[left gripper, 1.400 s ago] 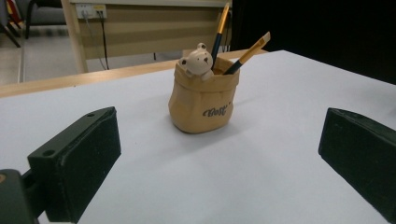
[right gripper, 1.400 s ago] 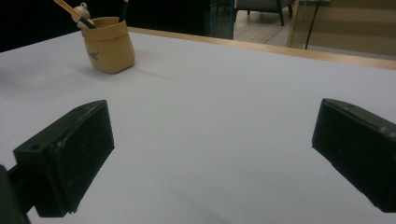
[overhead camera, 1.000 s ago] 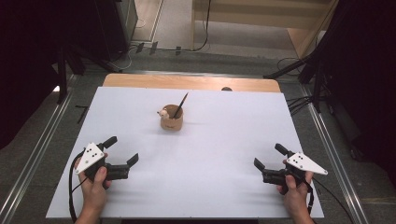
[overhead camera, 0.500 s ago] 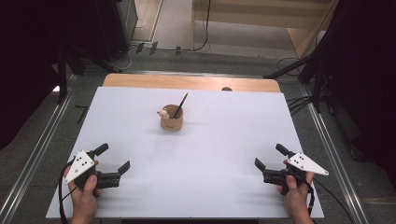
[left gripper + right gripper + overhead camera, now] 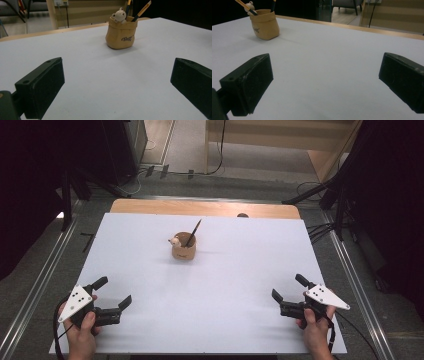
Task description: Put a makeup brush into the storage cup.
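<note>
The tabletop [image 5: 240, 285] is evenly lit from overhead, no glare; surroundings are left pretty dark. Soft shadows are cast. Close jaws are blurred in both gripper views.

**Three cameras, one shared pen holder**

The high view looked forward and down over the whole white table [image 5: 215, 320]. Each gripper view sat low near the tabletop at a near corner, facing inward between its own jaws. All three took in the tan pen holder [image 5: 183, 248] [image 5: 121, 34] [image 5: 264, 24].

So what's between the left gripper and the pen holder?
Nothing: bare white table lies between the left gripper and the pen holder, seen in the high view.
</note>
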A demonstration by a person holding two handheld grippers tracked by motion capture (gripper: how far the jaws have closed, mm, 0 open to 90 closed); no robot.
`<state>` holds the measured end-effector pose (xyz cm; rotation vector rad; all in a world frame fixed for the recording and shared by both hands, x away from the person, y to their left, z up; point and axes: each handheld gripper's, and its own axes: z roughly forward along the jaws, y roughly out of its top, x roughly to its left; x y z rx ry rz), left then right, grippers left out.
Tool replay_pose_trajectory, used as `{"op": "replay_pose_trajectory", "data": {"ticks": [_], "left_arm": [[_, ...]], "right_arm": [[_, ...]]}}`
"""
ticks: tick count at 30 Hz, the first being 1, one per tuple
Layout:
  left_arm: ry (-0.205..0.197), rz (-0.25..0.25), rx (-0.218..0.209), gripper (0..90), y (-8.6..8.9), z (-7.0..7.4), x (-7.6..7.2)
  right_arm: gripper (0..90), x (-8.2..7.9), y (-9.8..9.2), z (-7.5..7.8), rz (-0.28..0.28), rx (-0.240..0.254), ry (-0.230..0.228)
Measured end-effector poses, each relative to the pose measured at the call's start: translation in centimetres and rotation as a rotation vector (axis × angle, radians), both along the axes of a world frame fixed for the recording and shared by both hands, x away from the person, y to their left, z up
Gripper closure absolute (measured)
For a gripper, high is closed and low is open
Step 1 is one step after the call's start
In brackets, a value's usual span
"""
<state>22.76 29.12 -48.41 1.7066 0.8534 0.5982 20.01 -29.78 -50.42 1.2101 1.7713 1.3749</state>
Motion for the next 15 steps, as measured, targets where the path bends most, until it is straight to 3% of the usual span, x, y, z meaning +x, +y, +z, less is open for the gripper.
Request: {"op": "replay_pose_trajectory", "data": {"ticks": [2,7,10,15], "left_arm": [[0.004,0.006,0.013,0.0,0.02,-0.05,-0.02],[0.015,0.018,-0.011,0.0,0.35,-0.12,-0.08],[0.015,0.018,0.016,0.0,0.39,-0.26,-0.48],[0.009,0.027,-0.001,0.0,0.61,-0.17,-0.49]], "right_arm": [[0.0,-0.10,0.10,0.08,-0.002,0.003,0.000],[0.0,-0.16,0.44,0.20,-0.016,-0.025,-0.004],[0.0,-0.06,0.30,0.12,-0.021,-0.022,0.003],[0.0,0.16,0.13,-0.04,-0.018,-0.019,0.016]]}}
